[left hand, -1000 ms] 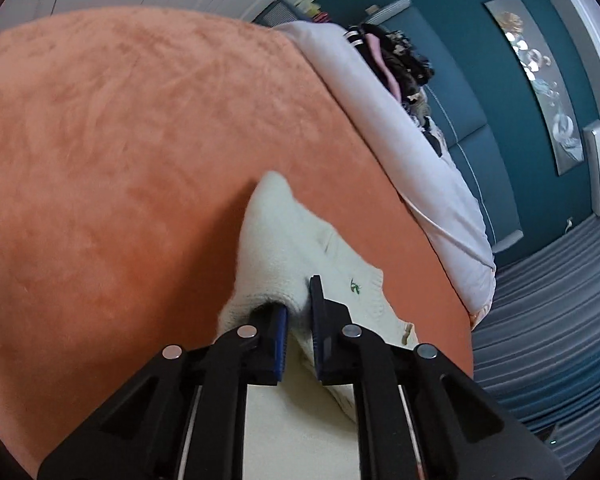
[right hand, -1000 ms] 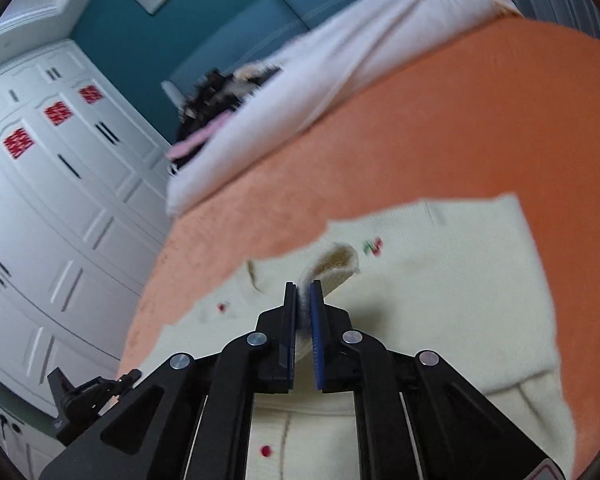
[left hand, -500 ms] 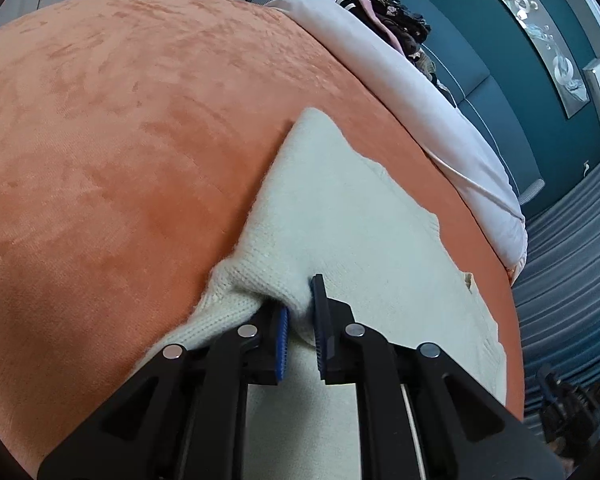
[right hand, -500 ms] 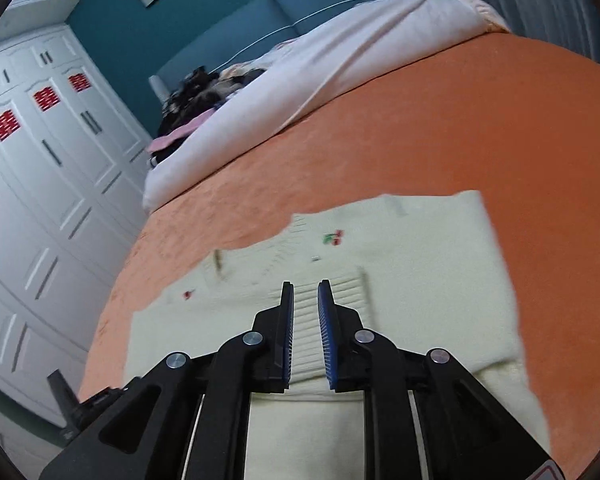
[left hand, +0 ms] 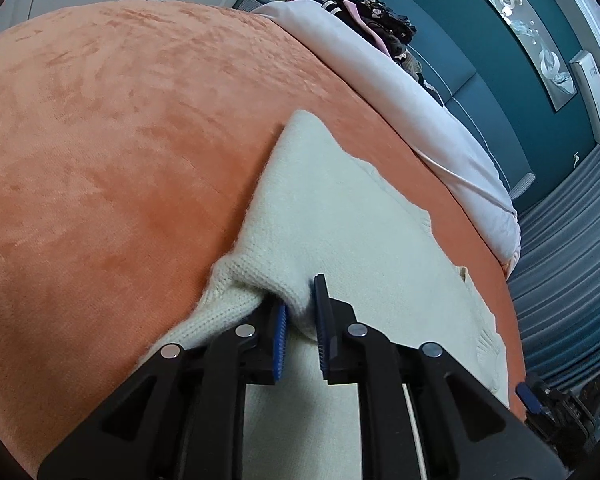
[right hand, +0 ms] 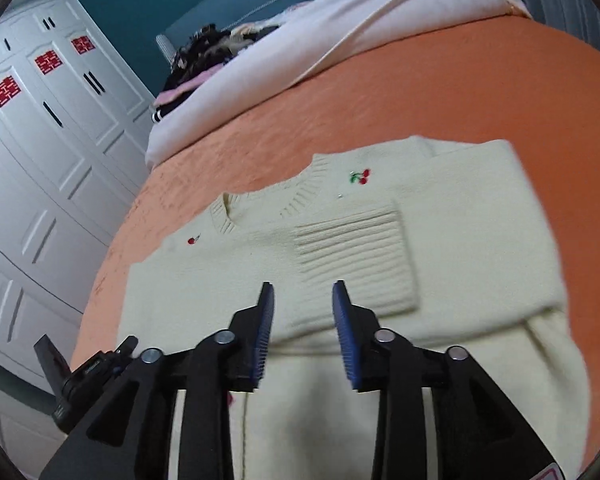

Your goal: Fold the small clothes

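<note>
Left tool (left hand: 300,312) pinches sweater (left hand: 340,216) edge.

Sweater (right hand: 340,272) on bedspread (right hand: 440,112), sleeve cuff (right hand: 356,256) over its chest, duvet (right hand: 340,36) behind

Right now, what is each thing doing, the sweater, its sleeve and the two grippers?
Sweater: lying flat on the orange blanket.
Sleeve: folded across the chest.
Left gripper: fingers pinching a fold of the sweater.
Right gripper: open, holding nothing, above the sweater.
</note>
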A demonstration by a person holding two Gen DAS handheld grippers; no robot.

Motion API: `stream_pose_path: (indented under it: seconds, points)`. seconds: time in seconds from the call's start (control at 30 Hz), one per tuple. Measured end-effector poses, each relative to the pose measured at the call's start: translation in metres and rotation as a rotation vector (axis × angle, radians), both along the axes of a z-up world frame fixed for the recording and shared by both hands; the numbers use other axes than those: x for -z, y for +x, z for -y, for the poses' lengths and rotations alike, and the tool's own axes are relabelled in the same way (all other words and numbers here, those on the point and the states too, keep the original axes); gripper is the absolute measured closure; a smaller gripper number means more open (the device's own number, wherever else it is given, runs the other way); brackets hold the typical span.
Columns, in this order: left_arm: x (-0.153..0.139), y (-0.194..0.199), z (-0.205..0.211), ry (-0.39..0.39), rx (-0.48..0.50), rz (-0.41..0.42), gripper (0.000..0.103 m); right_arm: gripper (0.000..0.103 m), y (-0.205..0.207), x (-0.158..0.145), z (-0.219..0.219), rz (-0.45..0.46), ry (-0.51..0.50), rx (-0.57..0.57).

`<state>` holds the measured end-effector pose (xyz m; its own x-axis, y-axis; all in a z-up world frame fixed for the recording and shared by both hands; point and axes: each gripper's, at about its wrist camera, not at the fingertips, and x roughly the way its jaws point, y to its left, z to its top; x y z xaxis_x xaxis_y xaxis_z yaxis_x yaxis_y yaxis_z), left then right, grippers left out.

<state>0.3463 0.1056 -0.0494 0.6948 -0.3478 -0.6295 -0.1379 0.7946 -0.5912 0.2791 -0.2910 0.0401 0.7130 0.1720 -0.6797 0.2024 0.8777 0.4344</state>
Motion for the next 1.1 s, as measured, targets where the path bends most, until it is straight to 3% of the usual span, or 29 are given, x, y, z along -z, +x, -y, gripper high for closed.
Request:
stream_pose_path:
  seconds: [0.13, 0.23, 0.33, 0.4, 0.43, 0.47, 0.57, 0.6, 0.63, 0.7, 0.73, 0.8, 0.9, 0.97, 1.03, 1.1]
  points:
    - [-0.006, 0.001, 0.007, 0.032, -0.014, -0.017, 0.088, 0.061, 0.006, -0.002, 0.013, -0.032, -0.028, 0.003]
    - [-0.007, -0.001, 0.013, 0.072, -0.013, -0.010, 0.086, 0.031, 0.054, 0.010, 0.008, -0.100, -0.082, -0.021]
    - [-0.003, -0.002, 0.008, 0.036, -0.010, 0.002, 0.086, 0.030, 0.089, 0.043, 0.020, -0.207, -0.151, 0.053]
    - [-0.001, -0.003, 0.006, 0.022, -0.008, 0.014, 0.085, 0.042, 0.097, 0.050, 0.019, -0.213, -0.143, 0.049]
    - [-0.002, -0.004, 0.006, 0.024, -0.009, 0.019, 0.086, 0.079, 0.099, 0.041, 0.011, -0.182, -0.134, -0.012]
    - [-0.001, -0.004, 0.006, 0.025, -0.010, 0.024, 0.086, 0.094, 0.095, 0.027, 0.006, -0.132, -0.117, -0.046]
    - [0.000, -0.006, 0.006, 0.014, -0.013, 0.038, 0.084, 0.096, 0.069, -0.024, 0.012, 0.081, -0.113, -0.054]
    - [0.000, -0.007, 0.006, 0.011, -0.014, 0.041, 0.084, 0.097, 0.068, -0.020, 0.025, 0.075, -0.113, -0.026]
    - [0.001, -0.007, 0.006, 0.013, -0.014, 0.044, 0.084, 0.097, 0.073, -0.004, 0.039, 0.010, -0.111, 0.006]
    - [0.001, -0.006, 0.009, 0.022, -0.008, 0.046, 0.082, 0.097, 0.088, 0.051, 0.060, -0.212, -0.116, 0.033]
    - [0.001, -0.006, 0.010, 0.029, -0.006, 0.046, 0.082, 0.096, 0.085, 0.059, 0.059, -0.199, -0.123, 0.021]
    - [0.001, -0.006, 0.009, 0.025, -0.007, 0.046, 0.082, 0.093, 0.080, 0.037, 0.050, -0.159, -0.167, 0.045]
    - [0.002, -0.007, 0.011, 0.019, -0.008, 0.055, 0.082, 0.085, 0.068, -0.009, 0.019, 0.005, -0.195, 0.080]
    - [0.002, -0.007, 0.013, 0.026, -0.009, 0.061, 0.082, 0.084, 0.086, -0.023, -0.031, 0.026, -0.156, -0.076]
    - [0.003, -0.007, 0.012, 0.023, -0.010, 0.061, 0.082, 0.084, 0.118, -0.016, -0.101, -0.015, -0.122, -0.289]
    - [0.004, -0.007, 0.012, 0.017, -0.010, 0.063, 0.082, 0.084, 0.146, 0.002, -0.164, -0.038, -0.113, -0.417]
